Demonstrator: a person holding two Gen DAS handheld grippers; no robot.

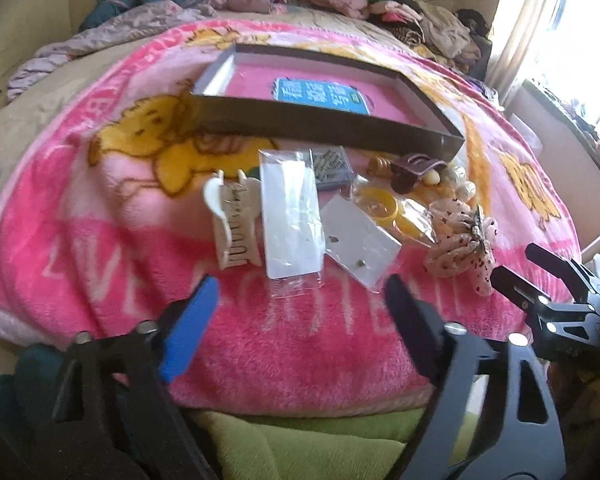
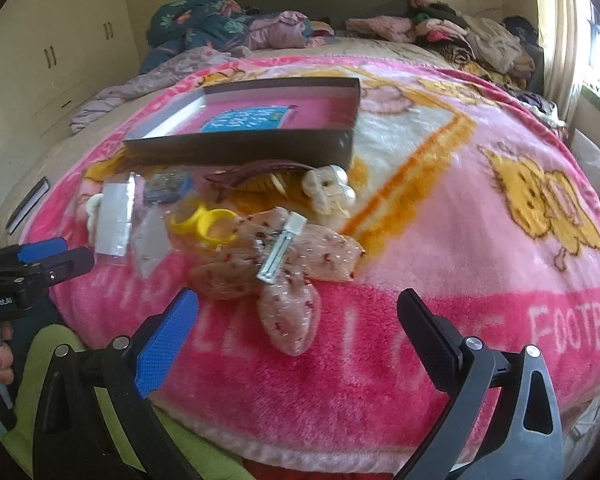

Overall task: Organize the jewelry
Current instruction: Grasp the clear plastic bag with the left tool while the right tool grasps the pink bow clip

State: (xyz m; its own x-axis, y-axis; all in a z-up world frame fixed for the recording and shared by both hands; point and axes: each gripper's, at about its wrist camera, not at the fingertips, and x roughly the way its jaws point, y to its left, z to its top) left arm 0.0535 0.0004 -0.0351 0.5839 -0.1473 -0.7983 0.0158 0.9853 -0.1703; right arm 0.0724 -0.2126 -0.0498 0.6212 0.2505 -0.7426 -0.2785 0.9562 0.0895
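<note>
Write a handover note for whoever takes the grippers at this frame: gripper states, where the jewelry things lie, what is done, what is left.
Left gripper: open, empty, hovering before the pile.
Right gripper: open, empty, just short of the pink bow clip.
Box: open on the pink blanket, holding only a blue card.
In front of the box: cream claw clip, clear packet, white earring card, yellow rings, pearl clip, brown clip.
Done: nothing boxed yet.
Left: move every piece into the box.
</note>
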